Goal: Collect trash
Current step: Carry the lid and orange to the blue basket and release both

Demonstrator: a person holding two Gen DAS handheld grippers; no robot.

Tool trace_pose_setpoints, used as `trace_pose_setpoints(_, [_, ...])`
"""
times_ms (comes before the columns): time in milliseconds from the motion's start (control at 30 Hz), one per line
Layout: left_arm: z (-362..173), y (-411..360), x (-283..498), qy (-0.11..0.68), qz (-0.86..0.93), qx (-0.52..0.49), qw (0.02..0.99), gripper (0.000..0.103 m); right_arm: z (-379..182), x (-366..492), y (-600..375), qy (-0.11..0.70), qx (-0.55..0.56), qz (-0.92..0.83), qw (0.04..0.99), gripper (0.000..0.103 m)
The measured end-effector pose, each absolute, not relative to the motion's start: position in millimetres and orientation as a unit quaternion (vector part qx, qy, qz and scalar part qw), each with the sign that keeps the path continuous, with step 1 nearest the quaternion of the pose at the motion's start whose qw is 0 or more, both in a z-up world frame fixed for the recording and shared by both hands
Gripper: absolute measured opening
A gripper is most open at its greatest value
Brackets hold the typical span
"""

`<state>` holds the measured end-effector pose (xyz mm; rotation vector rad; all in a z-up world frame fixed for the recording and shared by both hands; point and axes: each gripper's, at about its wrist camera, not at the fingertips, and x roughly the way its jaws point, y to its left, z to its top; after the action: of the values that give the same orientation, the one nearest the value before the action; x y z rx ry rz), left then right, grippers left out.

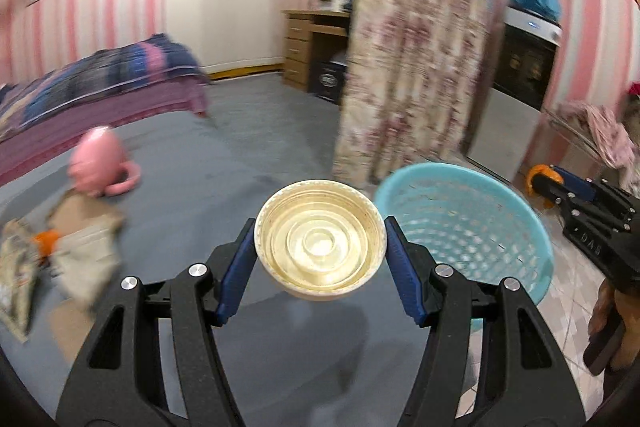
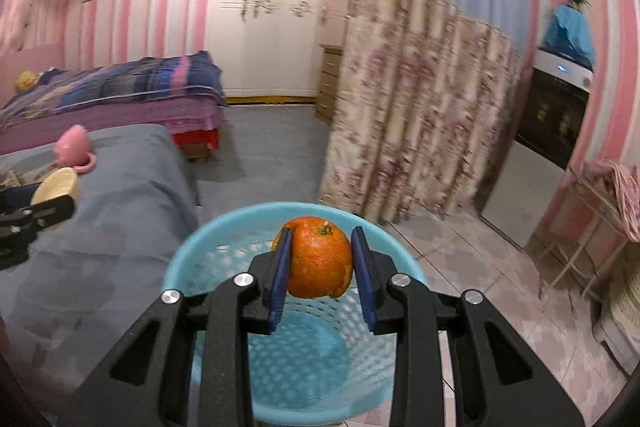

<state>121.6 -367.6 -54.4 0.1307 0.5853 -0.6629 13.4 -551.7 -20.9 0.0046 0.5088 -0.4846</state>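
Trash is in both grippers at this moment, and the step in hand looks like the carry to the basket point(image 2: 200, 251). The right gripper point(image 2: 320, 259) is clamped on an orange peel point(image 2: 318, 257), a hollow-looking shell with the stem end up, and it hangs directly over the basket's open mouth; through the fingers the perforated blue wall and the floor of the basket show, and nothing can be seen lying inside. The left gripper point(image 1: 320, 247) grips a cream paper bowl point(image 1: 320, 239) by its rim, both blue pads pressed against opposite sides, the bowl tipped so its inside faces the camera. That bowl is short of the basket point(image 1: 464, 227): from the left wrist view the basket stands just to the right of and beyond it, past the edge of the grey table point(image 1: 248, 155).

More litter lies well left of the basket on the table: crumpled wrappers point(image 1: 76, 247) with a scrap of orange among them, near a pink mug point(image 1: 98, 163).

Next, I judge, the right jaws need only part to let the peel fall straight in. The left must first carry the bowl across until it sits above the rim, clear of the right gripper, before letting go; a wide, light bowl could catch the rim and tip out.
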Motion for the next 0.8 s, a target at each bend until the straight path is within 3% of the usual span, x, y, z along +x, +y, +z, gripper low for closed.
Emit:
trace_pose_setpoints(333, [-82,-469,126,0.307,-0.382,0.111,0.865,0.061,-45,-9,-602,0.249,0.053,-0.270,0.929,0.030])
trace_pose_setpoints(367, [-82,-473,127,0.306,-0.383,0.114,0.864,0.063,-45,-9,-604,0.247,0.057,-0.270,0.929,0.030])
trace_pose_setpoints(433, [-80,-482,132,0.301,-0.379,0.120,0.867,0.086,-45,-8,-605,0.247,0.060,-0.270,0.929,0.030])
trace_pose_setpoints(467, [-78,-483,135,0.296,-0.373,0.120,0.871,0.089,-46,-7,-606,0.248,0.061,-0.269,0.929,0.030])
trace_pose_setpoints(800, [-59,-434,155,0.281,-0.324,0.102,0.898,0.097,-61,13,-595,0.269,0.062,-0.261,0.925,0.030])
